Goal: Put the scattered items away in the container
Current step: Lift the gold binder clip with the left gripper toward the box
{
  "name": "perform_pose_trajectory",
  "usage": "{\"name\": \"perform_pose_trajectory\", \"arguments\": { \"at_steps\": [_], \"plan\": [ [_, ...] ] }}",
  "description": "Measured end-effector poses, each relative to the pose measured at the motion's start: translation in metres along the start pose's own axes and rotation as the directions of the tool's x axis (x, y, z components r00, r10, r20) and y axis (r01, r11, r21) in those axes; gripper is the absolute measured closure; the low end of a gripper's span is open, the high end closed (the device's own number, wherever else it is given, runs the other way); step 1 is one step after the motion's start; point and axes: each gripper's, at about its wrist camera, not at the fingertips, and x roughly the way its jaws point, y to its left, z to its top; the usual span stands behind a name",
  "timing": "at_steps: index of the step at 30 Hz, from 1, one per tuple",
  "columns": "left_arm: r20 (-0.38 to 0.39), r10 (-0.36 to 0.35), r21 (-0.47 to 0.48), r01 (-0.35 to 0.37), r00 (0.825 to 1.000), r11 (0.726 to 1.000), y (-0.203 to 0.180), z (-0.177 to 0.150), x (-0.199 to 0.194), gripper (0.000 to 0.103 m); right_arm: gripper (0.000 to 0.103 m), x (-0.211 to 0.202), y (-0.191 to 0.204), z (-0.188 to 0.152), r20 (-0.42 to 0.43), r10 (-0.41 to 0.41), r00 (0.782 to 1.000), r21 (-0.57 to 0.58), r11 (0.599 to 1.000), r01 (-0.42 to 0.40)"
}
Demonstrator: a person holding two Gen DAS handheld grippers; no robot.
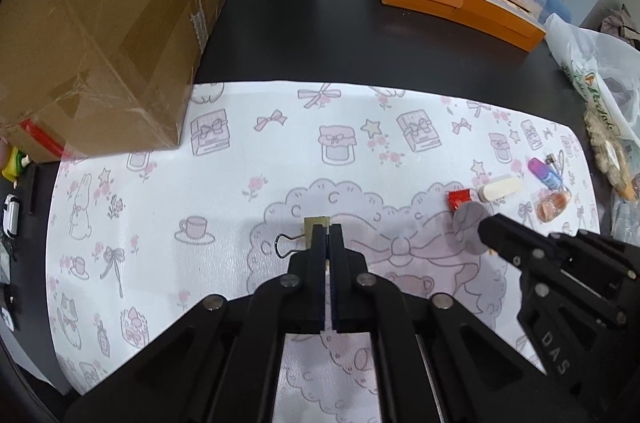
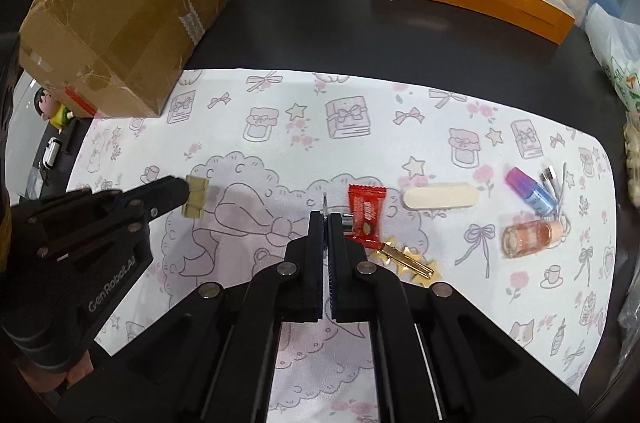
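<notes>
Cardboard box [image 2: 120, 23] at the desk's left, its opening unseen. Beside it over the mat [image 2: 360, 95], the left tool [image 1: 328, 231] is clamped on a binder clip [image 1: 314, 224]; the right tool [image 2: 326, 219] pinches a grey disc [image 1: 472, 227]. A sachet [image 2: 366, 211], key [image 2: 404, 259] and bottles [image 2: 532, 231] lie rightward. Judged: both picks are made, and carrying to the container comes next.

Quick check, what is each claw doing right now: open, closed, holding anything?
Left claw: closed on the gold binder clip.
Right claw: closed on a thin grey disc, seen edge-on in its own view.
</notes>
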Motion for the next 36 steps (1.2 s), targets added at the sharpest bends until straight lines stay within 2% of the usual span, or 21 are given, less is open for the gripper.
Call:
{"name": "perform_pose_trajectory", "arguments": {
  "at_steps": [2, 9, 13, 19, 25, 28, 36],
  "plan": [
    [0.008, -0.001, 0.001, 0.001, 1.0, 1.0, -0.001, -0.004, -0.003, 0.102, 0.101, -0.004, -0.006, -0.001, 0.008, 0.004, 1.0, 0.03, 1.0, -0.005],
    [0.017, -0.022, 0.016, 0.022, 1.0, 1.0, 0.0, -0.016, -0.021, 0.102, 0.101, -0.018, 0.005, -0.006, 0.026, -0.067, 0.997, 0.047, 0.997, 0.065],
    [0.015, -0.038, 0.005, 0.038, 0.999, 0.999, 0.009, -0.014, -0.03, 0.102, 0.101, -0.019, 0.02, 0.007, -0.016, -0.092, 0.996, 0.062, 0.994, 0.093],
    [0.001, -0.053, -0.027, 0.053, 0.999, 0.998, 0.027, 0.004, -0.044, 0.102, 0.101, -0.045, 0.044, 0.032, -0.029, -0.119, 0.992, 0.058, 0.991, 0.121],
    [0.05, -0.052, -0.035, 0.054, 0.997, 0.998, 0.037, 0.028, -0.077, 0.102, 0.101, -0.066, 0.062, 0.051, -0.037, -0.128, 0.991, 0.05, 0.99, 0.129],
    [0.048, -0.065, -0.06, 0.068, 0.997, 0.996, 0.046, 0.037, -0.086, 0.102, 0.101, -0.066, 0.067, 0.059, -0.042, -0.126, 0.991, 0.043, 0.991, 0.128],
    [0.071, -0.038, -0.053, 0.042, 0.997, 0.998, 0.068, 0.053, -0.092, 0.102, 0.101, -0.055, 0.082, 0.082, -0.034, -0.129, 0.991, 0.052, 0.99, 0.13]
  ]
}}
